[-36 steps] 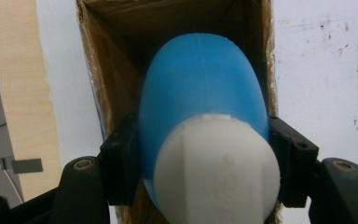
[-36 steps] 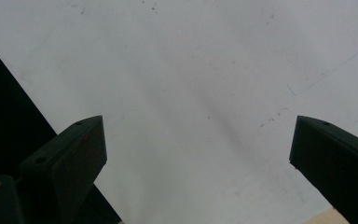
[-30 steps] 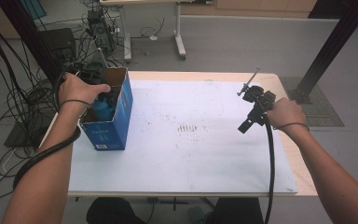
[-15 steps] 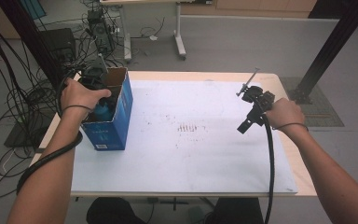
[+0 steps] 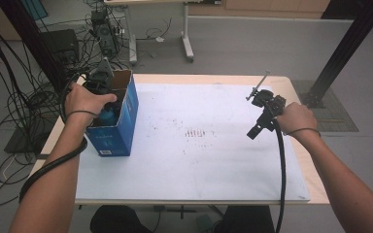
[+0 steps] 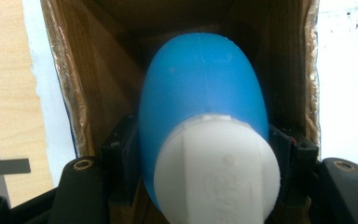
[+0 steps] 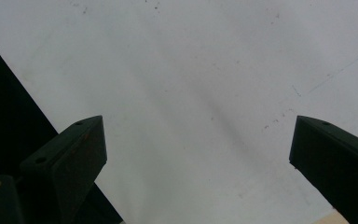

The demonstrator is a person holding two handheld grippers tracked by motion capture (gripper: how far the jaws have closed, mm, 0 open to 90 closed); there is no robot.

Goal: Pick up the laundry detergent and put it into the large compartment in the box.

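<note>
A blue bottle (image 6: pixel 203 88) with a white cap (image 6: pixel 216 177) sits inside an open blue cardboard box (image 5: pixel 114 133) at the table's left. My left gripper (image 6: pixel 205 147) reaches down into the box, its black jaws pressed on both sides of the bottle just below the cap. From the high view, the hand covers most of that gripper (image 5: pixel 102 87), and a bit of the blue bottle (image 5: pixel 108 115) shows under it. My right gripper (image 5: pixel 255 130) hangs open over the white mat (image 5: pixel 199 160) at the right, with nothing between its fingers (image 7: pixel 79 144).
The box's brown inner walls (image 6: pixel 98 84) stand close around the bottle. The mat covers most of the wooden table (image 5: pixel 315 184). Faint marks (image 5: pixel 196 133) dot its middle. Cables and a second table's legs lie on the floor beyond the far edge.
My left hand has shifted slightly at the box, still gripping the bottle. The right hand has kept still.
</note>
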